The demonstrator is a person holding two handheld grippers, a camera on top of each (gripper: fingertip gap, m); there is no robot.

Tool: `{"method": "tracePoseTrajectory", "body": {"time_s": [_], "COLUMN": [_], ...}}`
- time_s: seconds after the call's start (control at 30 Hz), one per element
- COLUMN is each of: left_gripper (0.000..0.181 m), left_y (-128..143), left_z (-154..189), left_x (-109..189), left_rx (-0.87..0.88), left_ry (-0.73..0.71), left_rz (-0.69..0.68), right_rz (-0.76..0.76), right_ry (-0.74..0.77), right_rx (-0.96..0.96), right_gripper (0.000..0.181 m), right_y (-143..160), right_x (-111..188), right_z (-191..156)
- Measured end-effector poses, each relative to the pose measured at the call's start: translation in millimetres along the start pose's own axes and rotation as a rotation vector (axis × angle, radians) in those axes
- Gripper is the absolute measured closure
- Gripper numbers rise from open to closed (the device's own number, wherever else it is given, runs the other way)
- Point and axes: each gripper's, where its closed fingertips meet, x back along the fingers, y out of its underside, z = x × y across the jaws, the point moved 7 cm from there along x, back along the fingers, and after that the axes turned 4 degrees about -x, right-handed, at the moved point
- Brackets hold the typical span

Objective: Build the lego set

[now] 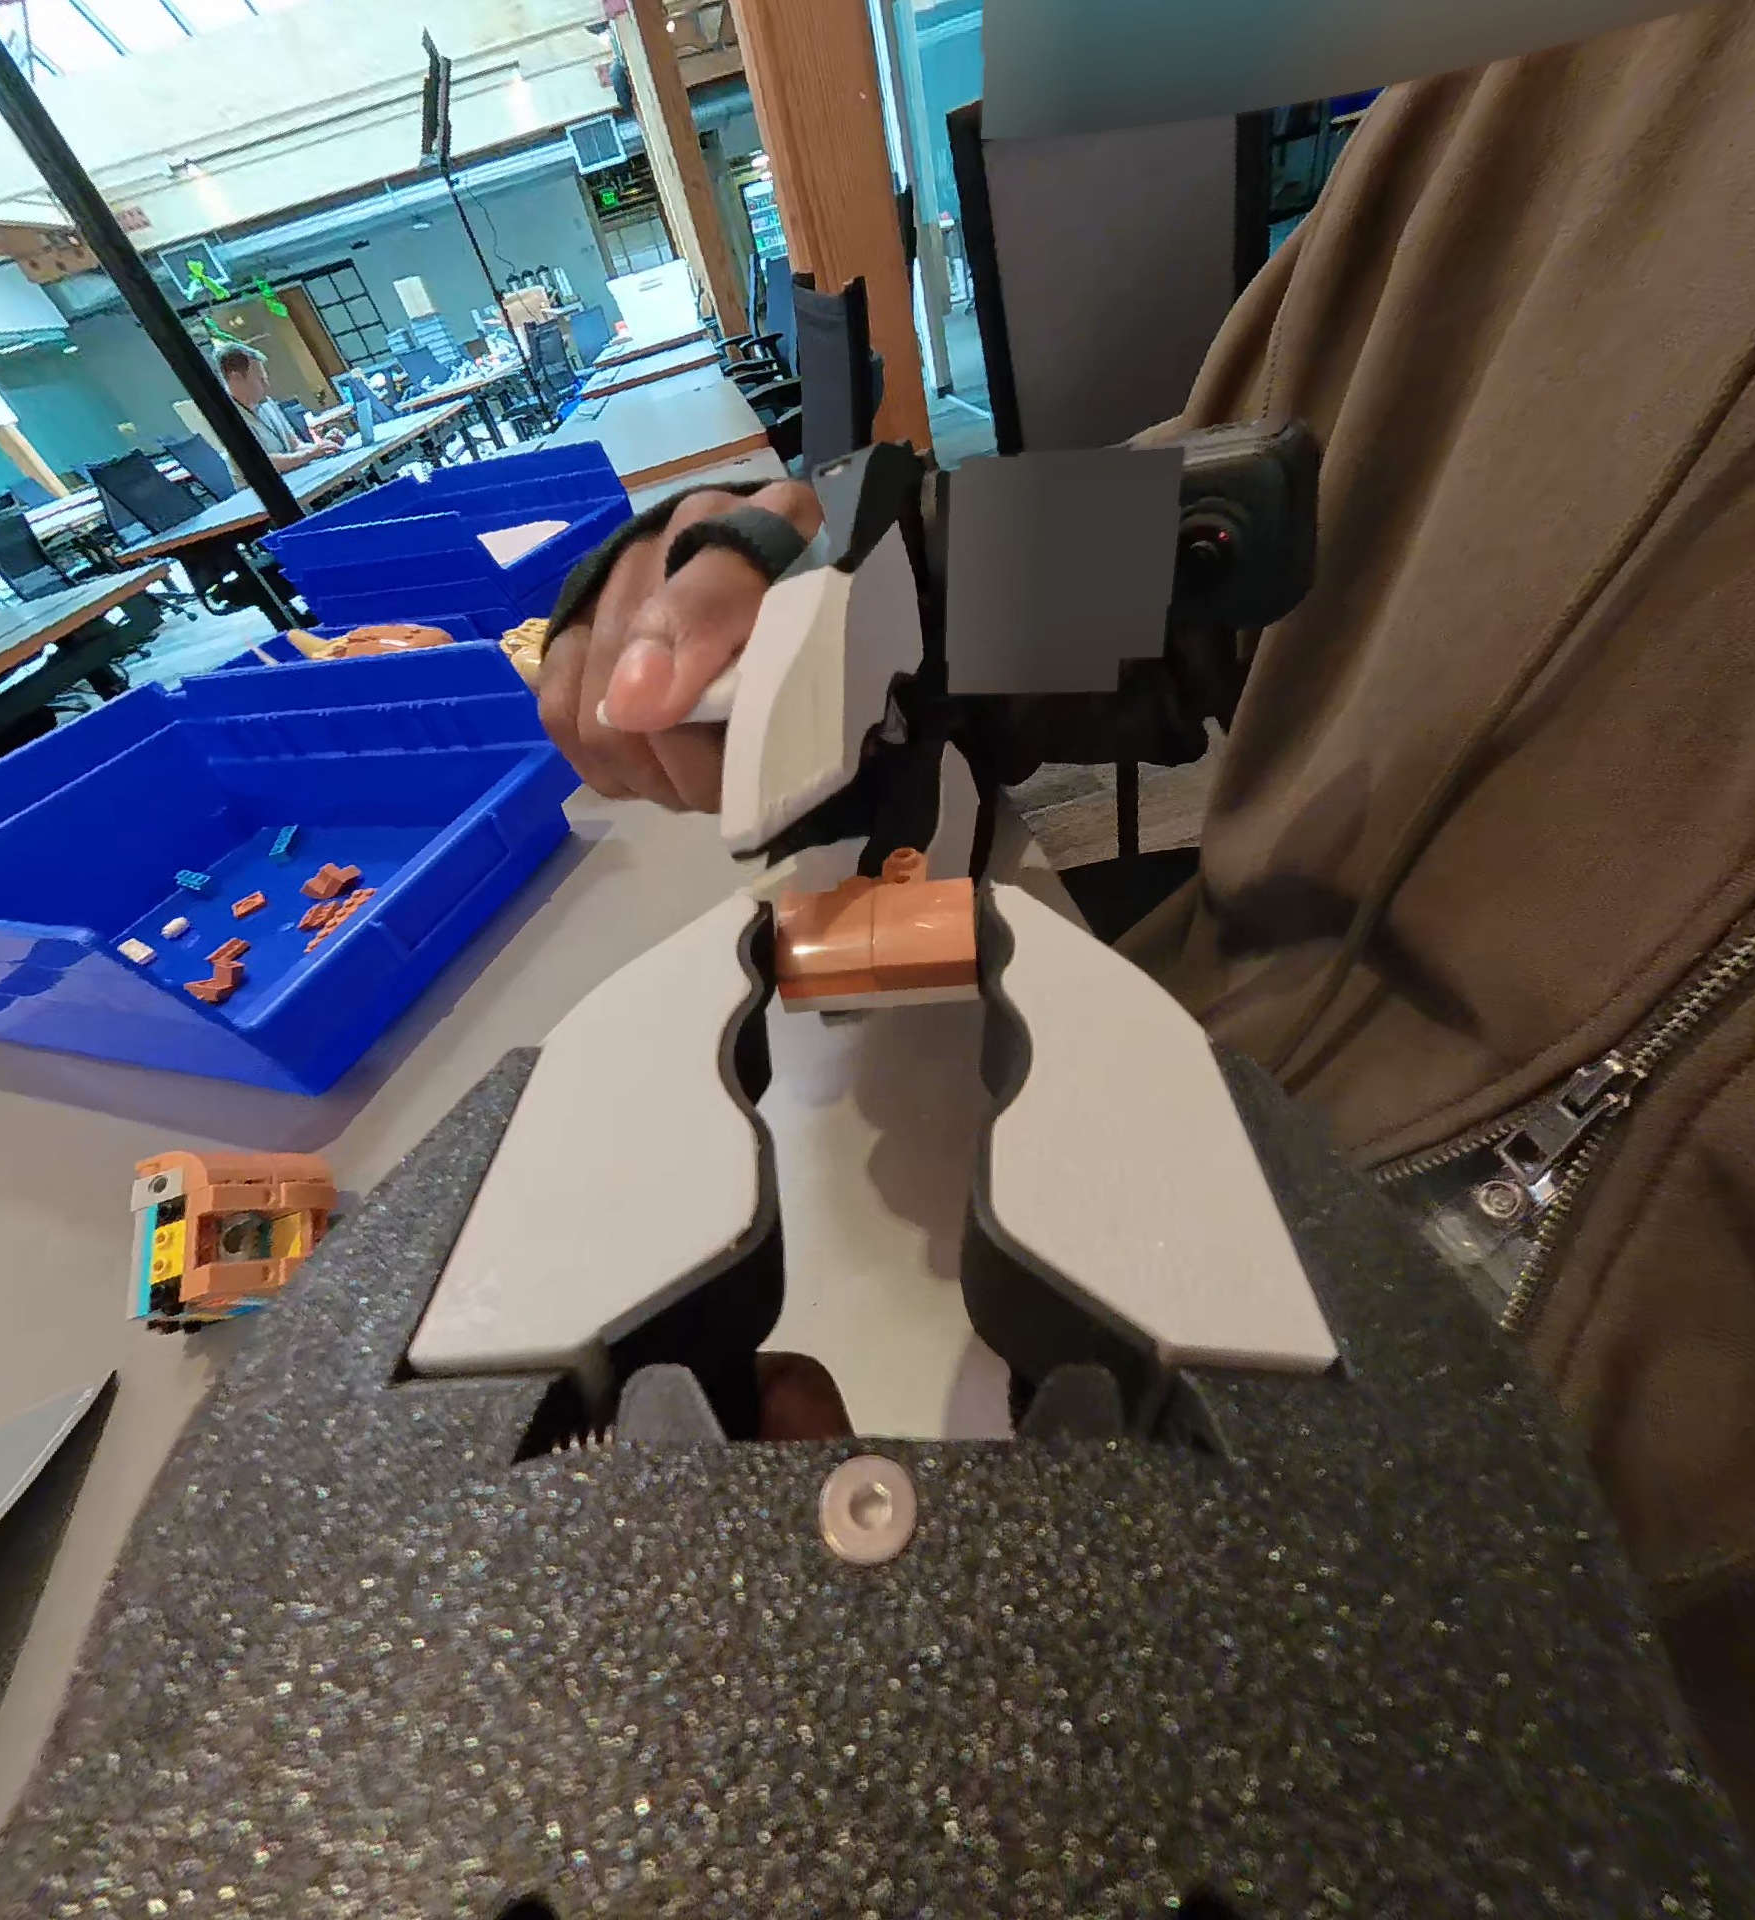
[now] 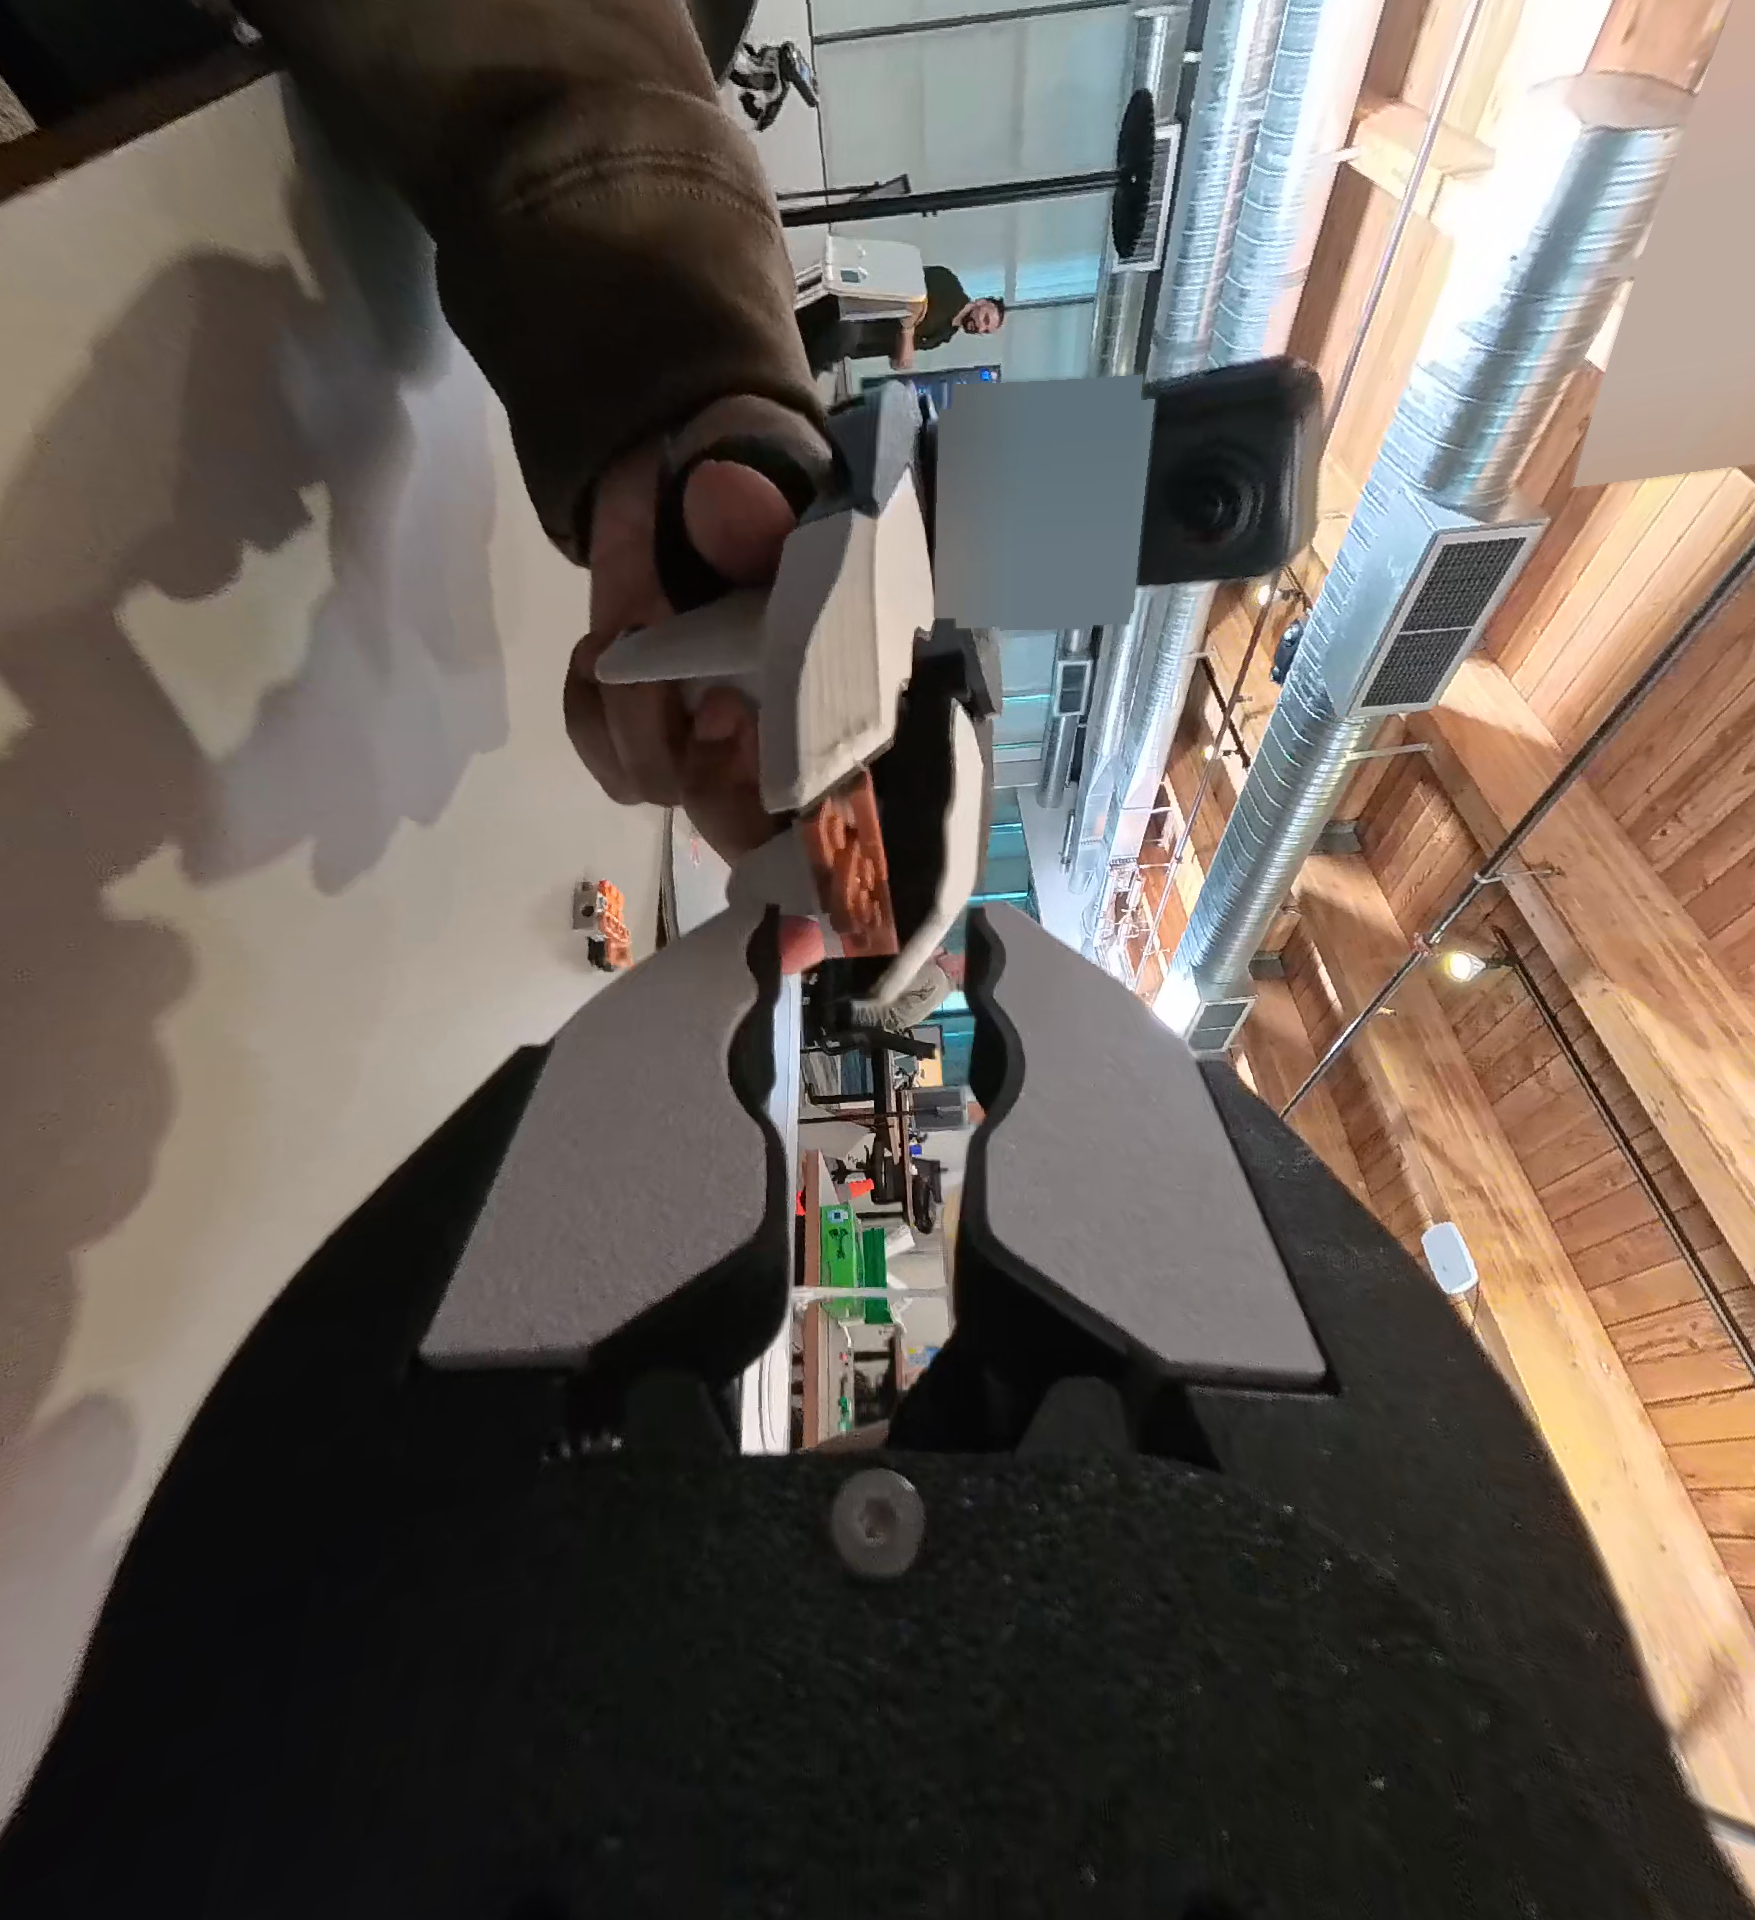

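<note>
My left gripper (image 1: 873, 935) is shut on a brown lego assembly (image 1: 873, 940) with a rounded top, a light underside and a small stud piece on top, held above the grey table (image 1: 42, 1195). My right gripper (image 1: 764, 871) comes down from above and its tips meet the assembly's left end. In the right wrist view my right gripper (image 2: 873, 935) has its jaws apart and empty. The studded brown assembly (image 2: 852, 862) sits just beyond its tips, held by the left gripper (image 2: 852, 899). A partly built multicoloured lego model (image 1: 229, 1236) lies on the table; it also shows in the right wrist view (image 2: 603, 920).
A blue bin (image 1: 416, 935) with several loose brown, white and blue bricks (image 1: 322, 904) stands at the left. More blue bins (image 1: 457, 540) and tan lego parts (image 1: 374, 639) are behind it. The person's brown jacket (image 1: 1527, 727) fills the right. A sheet of paper (image 1: 11, 1475) lies at the lower left. The grippers are tip to tip, or close to it. From either gripper's tips it is about 20 centimetres to the partly built multicoloured lego model (image 1: 229, 1236).
</note>
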Motion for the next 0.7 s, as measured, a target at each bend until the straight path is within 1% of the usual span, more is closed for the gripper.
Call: {"method": "tracePoseTrajectory", "body": {"time_s": [0.1, 0.17, 0.2, 0.3, 0.4, 0.47, 0.57, 0.7], "left_gripper": [0.143, 0.144, 0.143, 0.143, 0.144, 0.144, 0.143, 0.143], "left_y": [11.8, 26.9, 36.5, 65.0, 84.4, 91.4, 92.2, 94.6], "left_z": [-7.7, -15.5, -19.7, -28.9, -32.6, -32.2, -34.1, -37.5], "left_x": [4.5, 8.0, 9.6, 13.2, 13.5, 11.8, 10.8, 13.1], "left_rx": [0.011, 0.030, 0.036, 0.090, 0.122, 0.124, 0.146, 0.167], "left_ry": [-0.065, -0.126, -0.161, -0.229, -0.255, -0.241, -0.223, -0.182], "left_rz": [-0.063, -0.162, -0.234, -0.436, -0.559, -0.609, -0.614, -0.668], "right_rz": [-0.039, -0.088, -0.116, -0.191, -0.276, -0.333, -0.382, -0.411], "right_ry": [0.012, 0.023, 0.025, 0.042, 0.041, 0.039, 0.033, 0.009], "right_rx": [-0.032, -0.092, -0.135, -0.322, -0.537, -0.642, -0.755, -0.838], "right_gripper": [0.148, 0.148, 0.148, 0.151, 0.151, 0.148, 0.148, 0.149], "right_y": [10.4, 24.1, 32.5, 58.5, 83.3, 96.8, 109.3, 116.7], "right_x": [1.9, 3.7, 4.8, 7.9, 8.2, 7.1, 3.4, -5.2], "right_z": [1.4, 2.0, 2.1, 3.8, 5.2, 5.3, 4.0, 0.7]}}
